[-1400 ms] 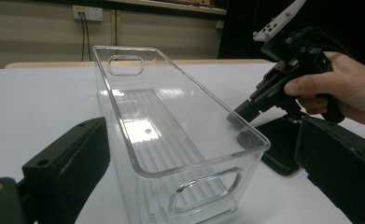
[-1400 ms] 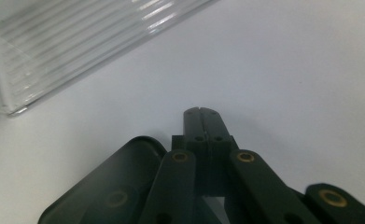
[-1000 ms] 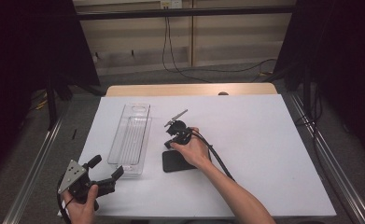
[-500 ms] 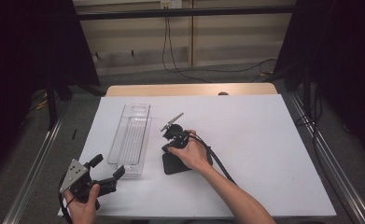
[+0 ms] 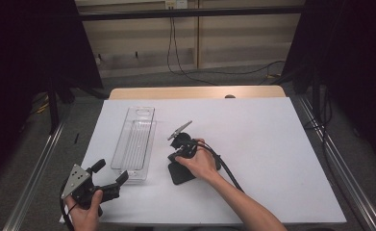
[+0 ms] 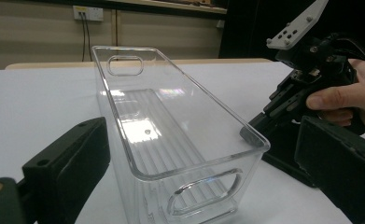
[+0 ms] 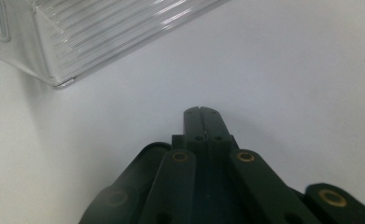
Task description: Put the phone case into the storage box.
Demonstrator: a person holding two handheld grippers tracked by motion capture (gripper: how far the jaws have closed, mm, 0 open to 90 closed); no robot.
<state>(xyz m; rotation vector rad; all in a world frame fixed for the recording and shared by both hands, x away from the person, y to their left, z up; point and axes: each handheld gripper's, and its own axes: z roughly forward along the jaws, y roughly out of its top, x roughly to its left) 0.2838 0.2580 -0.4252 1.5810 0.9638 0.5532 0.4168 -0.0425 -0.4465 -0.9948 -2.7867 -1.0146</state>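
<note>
White desk (image 5: 272,144). Clear bin (image 5: 135,142) left of centre, long axis running away from the person. Left hand-held gripper (image 5: 109,183) at bin's near end, jaws wide apart, holding nothing. Right hand-held gripper (image 7: 201,111) just right of the bin, jaws closed together, empty, over a flat black object (image 5: 178,173).

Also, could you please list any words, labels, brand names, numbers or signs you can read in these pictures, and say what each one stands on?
None can be read.
Clear plastic rectangular bin: bare ribbed walls, no label or print.
White table top: blank.
Flat black object beside the right gripper: no legible marking.
Grey three-cornered plate on the left gripper: holes only, no text.
White wall socket: too small to show any marking.
</note>
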